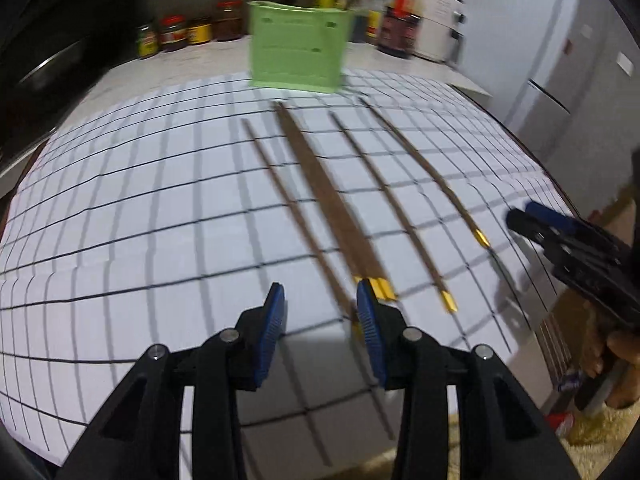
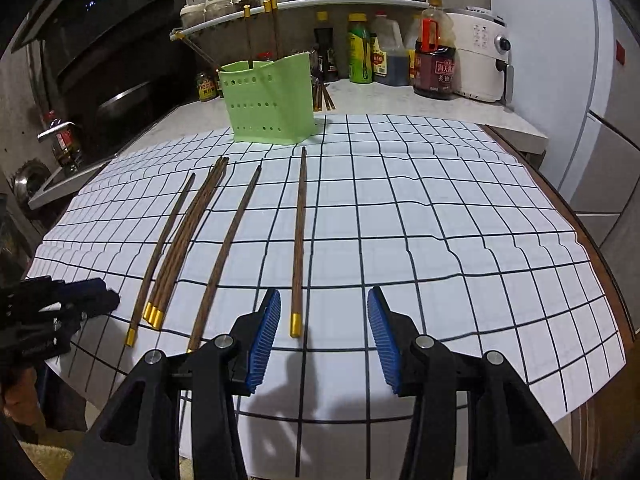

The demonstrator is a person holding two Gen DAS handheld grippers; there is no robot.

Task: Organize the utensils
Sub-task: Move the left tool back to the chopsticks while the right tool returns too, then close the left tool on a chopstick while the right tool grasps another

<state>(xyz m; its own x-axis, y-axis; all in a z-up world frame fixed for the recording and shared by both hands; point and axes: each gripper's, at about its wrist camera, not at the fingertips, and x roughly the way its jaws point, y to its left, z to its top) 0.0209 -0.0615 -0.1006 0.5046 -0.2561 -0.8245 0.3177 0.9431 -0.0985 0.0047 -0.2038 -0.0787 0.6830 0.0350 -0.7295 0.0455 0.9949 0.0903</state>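
A white grid-lined mat (image 2: 400, 208) covers a kitchen counter, with sauce bottles (image 2: 434, 60) behind a green utensil holder (image 2: 268, 104) far ahead of both grippers. Wooden chopsticks (image 2: 298, 240) lie ahead of the fingers; left gripper (image 1: 320, 312) and right gripper (image 2: 324, 332) both gape apart, holding nothing

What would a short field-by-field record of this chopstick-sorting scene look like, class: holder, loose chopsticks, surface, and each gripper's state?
holder: green holder, upright at the far edge of the cloth, a few chopsticks already standing in it
loose chopsticks: lying on the cloth, gold caps toward the cameras; one single chopstick apart at the right, a touching bundle further left
surface: checked cloth
left gripper: open, empty
right gripper: open, empty
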